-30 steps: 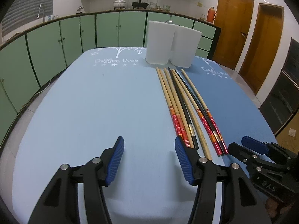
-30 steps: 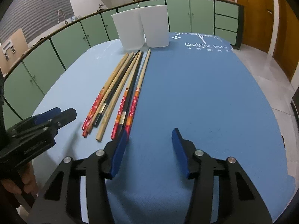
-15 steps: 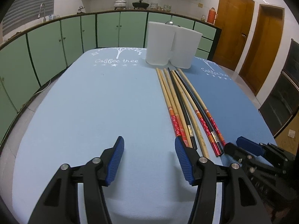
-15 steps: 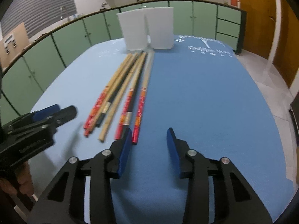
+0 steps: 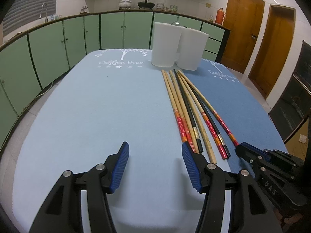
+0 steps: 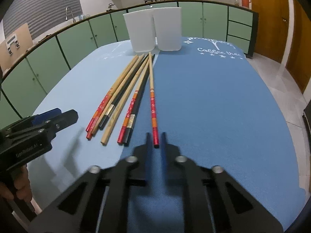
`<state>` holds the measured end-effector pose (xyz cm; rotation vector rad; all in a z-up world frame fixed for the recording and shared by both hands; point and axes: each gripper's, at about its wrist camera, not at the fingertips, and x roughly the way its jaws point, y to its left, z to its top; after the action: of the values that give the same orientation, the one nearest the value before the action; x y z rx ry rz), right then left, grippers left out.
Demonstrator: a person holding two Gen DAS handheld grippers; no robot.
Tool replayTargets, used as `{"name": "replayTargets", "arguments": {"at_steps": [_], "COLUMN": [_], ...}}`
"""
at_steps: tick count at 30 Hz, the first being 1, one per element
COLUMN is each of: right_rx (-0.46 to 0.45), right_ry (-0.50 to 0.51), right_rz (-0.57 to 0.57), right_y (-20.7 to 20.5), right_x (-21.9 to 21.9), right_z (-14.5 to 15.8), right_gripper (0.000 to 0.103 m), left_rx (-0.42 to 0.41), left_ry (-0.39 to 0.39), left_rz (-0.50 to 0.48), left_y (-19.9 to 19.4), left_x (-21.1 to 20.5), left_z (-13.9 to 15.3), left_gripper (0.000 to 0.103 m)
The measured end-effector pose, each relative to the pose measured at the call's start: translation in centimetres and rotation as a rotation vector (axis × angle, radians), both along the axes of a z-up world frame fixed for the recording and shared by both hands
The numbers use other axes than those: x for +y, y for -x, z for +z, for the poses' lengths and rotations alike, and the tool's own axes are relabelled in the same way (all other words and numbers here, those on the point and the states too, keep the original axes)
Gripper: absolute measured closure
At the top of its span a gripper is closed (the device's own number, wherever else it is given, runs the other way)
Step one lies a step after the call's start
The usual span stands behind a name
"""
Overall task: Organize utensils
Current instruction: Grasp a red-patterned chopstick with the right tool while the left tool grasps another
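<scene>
Several long chopsticks [image 5: 191, 108] lie side by side on the blue table, tips toward two white containers [image 5: 165, 44] at the far end; they also show in the right wrist view [image 6: 124, 95]. My right gripper [image 6: 155, 138] is nearly shut around the near end of the rightmost red-handled chopstick [image 6: 152, 101], which lies on the table. My left gripper [image 5: 155, 155] is open and empty, just left of the bundle's near ends. The right gripper also shows in the left wrist view [image 5: 246, 151].
The white containers [image 6: 153, 32] stand side by side at the table's far end. Green cabinets [image 5: 58, 38] curve round behind the table. Wooden doors [image 5: 243, 25] are at the right. The left gripper shows at left in the right wrist view [image 6: 48, 120].
My right gripper has moved forward to the rightmost chopstick and closed its jaws around its near end. That chopstick now lies apart from the bundle. The left gripper has stayed still.
</scene>
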<state>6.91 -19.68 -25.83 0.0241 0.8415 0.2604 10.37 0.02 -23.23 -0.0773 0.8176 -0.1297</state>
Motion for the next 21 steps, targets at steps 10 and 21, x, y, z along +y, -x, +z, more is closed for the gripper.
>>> {"name": "replayTargets", "arguments": {"at_steps": [10,21], "right_rx": [0.005,0.002], "right_ry": [-0.006,0.001], "right_rz": [-0.046,-0.043], "right_y": [0.0,0.1], "right_x": [-1.3,-1.2], "right_z": [0.1,0.1], "right_gripper": [0.098,0.098], "left_rx": [0.029,0.009], "left_ry": [-0.023,-0.031], "left_rz": [-0.043,0.012], "left_y": [-0.1,0.3], "left_x": [-1.7,-0.3], "left_z": [-1.0,-0.3], "left_gripper": [0.047,0.048]}}
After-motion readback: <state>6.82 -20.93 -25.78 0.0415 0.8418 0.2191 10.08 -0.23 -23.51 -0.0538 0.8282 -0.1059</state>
